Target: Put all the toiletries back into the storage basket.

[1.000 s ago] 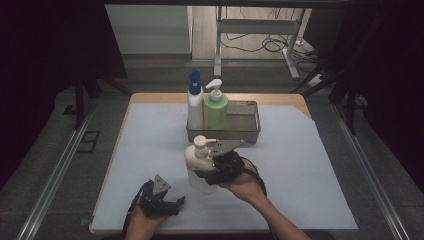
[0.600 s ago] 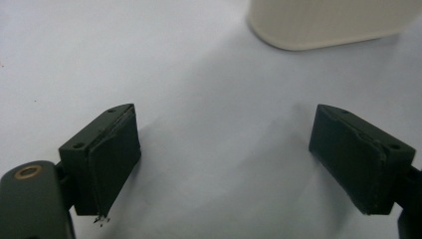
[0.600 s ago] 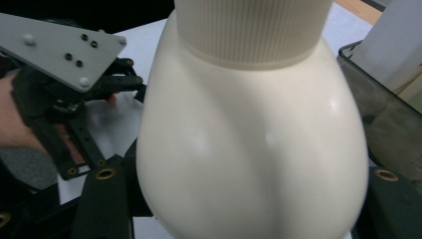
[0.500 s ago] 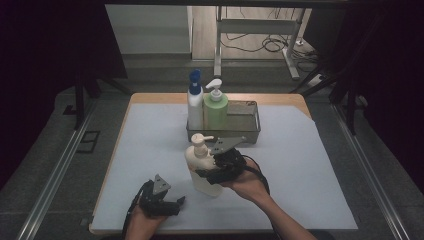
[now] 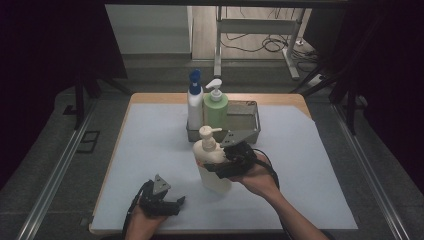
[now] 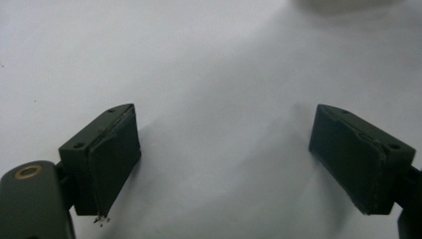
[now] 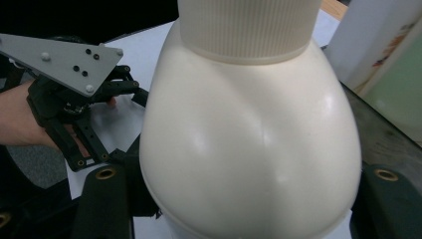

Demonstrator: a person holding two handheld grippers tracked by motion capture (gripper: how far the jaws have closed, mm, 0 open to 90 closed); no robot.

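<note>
I've got the cream pump bottle [image 5: 213, 167] clamped in my right gripper [image 5: 226, 163], jaws closed on its body from either side. In the right gripper view the bottle is smooth, glossy plastic, rounded at the shoulder, with a finely ribbed collar [image 7: 249, 25] above. It stands near the middle of the white sheet [image 5: 310, 170] covering the table, just in front of the metal tray [image 5: 248, 125]. Long axis is close to vertical, top leaning slightly toward the tray; pump head [image 5: 209, 131] is up, spout pointing right in the high view.

Left gripper [image 5: 167, 204] is near the front edge of the sheet, well apart from the bottle, to its left. Jaws are wide apart with nothing between them; in the left gripper view the pads [image 6: 112, 159] are flat, matte black blocks over plain white sheet.

In the tray's left end: a white bottle with blue cap [image 5: 194, 102] and a green pump bottle [image 5: 216, 107], both upright, side by side. The tray is a shallow rectangular pan, dull grey.
</note>
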